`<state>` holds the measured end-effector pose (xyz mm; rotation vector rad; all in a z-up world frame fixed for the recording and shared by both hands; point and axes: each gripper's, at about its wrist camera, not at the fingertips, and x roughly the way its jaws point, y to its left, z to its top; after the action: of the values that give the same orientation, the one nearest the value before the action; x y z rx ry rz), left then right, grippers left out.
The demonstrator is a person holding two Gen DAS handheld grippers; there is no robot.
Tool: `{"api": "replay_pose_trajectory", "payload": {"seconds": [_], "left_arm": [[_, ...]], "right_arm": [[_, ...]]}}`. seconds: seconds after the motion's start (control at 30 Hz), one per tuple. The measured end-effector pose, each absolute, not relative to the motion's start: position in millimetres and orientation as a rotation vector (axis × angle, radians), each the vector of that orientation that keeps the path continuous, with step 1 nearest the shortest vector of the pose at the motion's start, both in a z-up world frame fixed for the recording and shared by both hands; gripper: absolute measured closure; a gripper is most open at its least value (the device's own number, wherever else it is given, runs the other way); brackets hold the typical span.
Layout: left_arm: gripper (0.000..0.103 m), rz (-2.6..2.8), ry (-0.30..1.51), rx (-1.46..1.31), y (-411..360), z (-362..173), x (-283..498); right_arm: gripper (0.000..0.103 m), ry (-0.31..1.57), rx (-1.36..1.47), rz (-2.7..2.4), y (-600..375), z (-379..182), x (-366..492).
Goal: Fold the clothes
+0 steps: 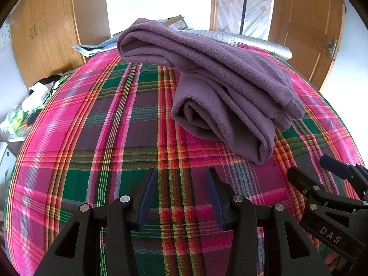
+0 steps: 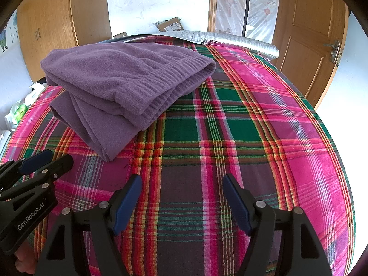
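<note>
A purple fleece garment (image 1: 225, 80) lies folded in a loose bundle on the pink, green and red plaid cover (image 1: 103, 126). In the left wrist view it sits ahead and to the right of my left gripper (image 1: 181, 177), which hovers open and empty over the plaid. My right gripper (image 1: 308, 165) shows at the right edge, near the bundle's closest corner. In the right wrist view the garment (image 2: 119, 85) is ahead on the left, ribbed hem facing right. My right gripper (image 2: 182, 179) stands wide open over the plaid cover (image 2: 253, 126), holding nothing. The left gripper (image 2: 58, 156) is beside it, open.
A silver foil mat (image 2: 230, 39) edges the far side of the surface. Wooden cupboards (image 1: 53, 30) stand at the back left and a wooden door (image 2: 310, 34) at the back right. A cardboard box (image 2: 170, 24) and bags (image 1: 27, 105) lie beyond the edges. A hand (image 2: 23, 260) holds the left gripper.
</note>
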<state>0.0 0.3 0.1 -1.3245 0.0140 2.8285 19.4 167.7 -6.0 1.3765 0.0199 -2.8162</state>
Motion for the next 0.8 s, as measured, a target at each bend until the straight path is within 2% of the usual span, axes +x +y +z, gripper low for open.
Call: {"api": "replay_pose_trajectory", "payload": {"seconds": [0.8], "left_arm": [[0.057, 2.828, 0.011, -1.329, 1.8, -0.3, -2.3]], "right_arm": [[0.029, 0.003, 1.372, -2.804, 168.6, -5.4, 19.8]]}}
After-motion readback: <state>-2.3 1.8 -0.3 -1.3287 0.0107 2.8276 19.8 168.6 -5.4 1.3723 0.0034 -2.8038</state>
